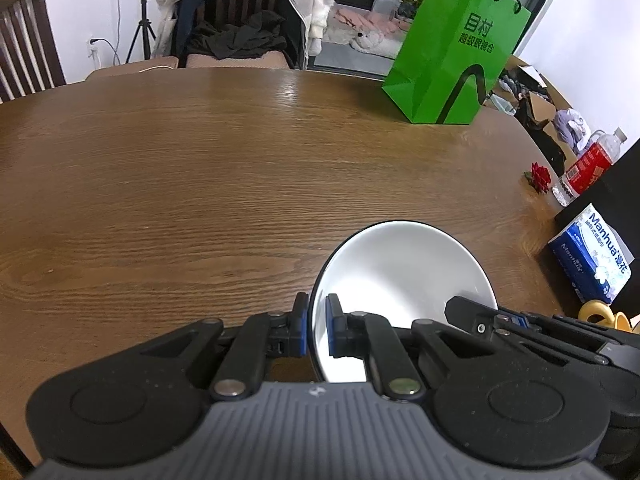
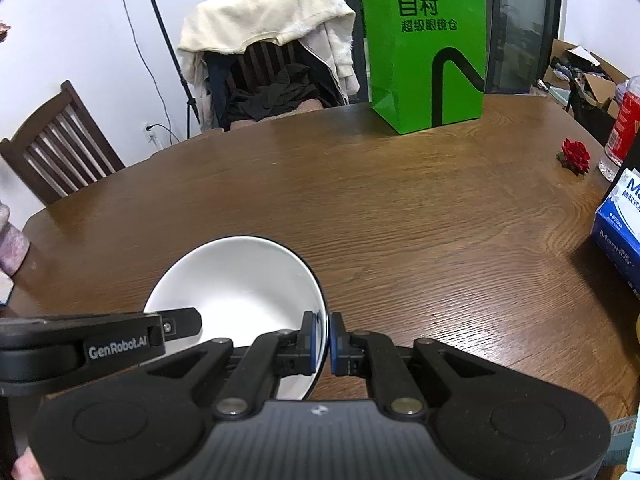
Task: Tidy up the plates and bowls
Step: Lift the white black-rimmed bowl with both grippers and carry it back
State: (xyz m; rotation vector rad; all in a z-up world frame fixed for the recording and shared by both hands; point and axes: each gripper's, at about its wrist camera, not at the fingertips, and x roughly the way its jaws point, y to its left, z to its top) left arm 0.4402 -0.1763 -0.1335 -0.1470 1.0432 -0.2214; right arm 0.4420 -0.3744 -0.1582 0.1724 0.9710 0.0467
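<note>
A white bowl [image 1: 404, 272] with a dark rim is held over the brown wooden table [image 1: 200, 184] by both grippers. My left gripper [image 1: 317, 326] is shut on the bowl's left rim, one pad inside and one outside. My right gripper [image 2: 322, 342] is shut on the right rim of the same bowl [image 2: 240, 280]. The right gripper's finger shows at the bowl's right side in the left wrist view [image 1: 480, 320]. The left gripper's finger shows at the bowl's left side in the right wrist view [image 2: 176, 326]. No plates are in view.
A green paper bag [image 1: 452, 52] stands at the table's far right. A red flower [image 1: 540, 176], a red-labelled bottle [image 1: 588, 164] and a blue tissue pack [image 1: 592, 256] sit at the right edge. Chairs with clothes [image 1: 248, 12] stand behind the table.
</note>
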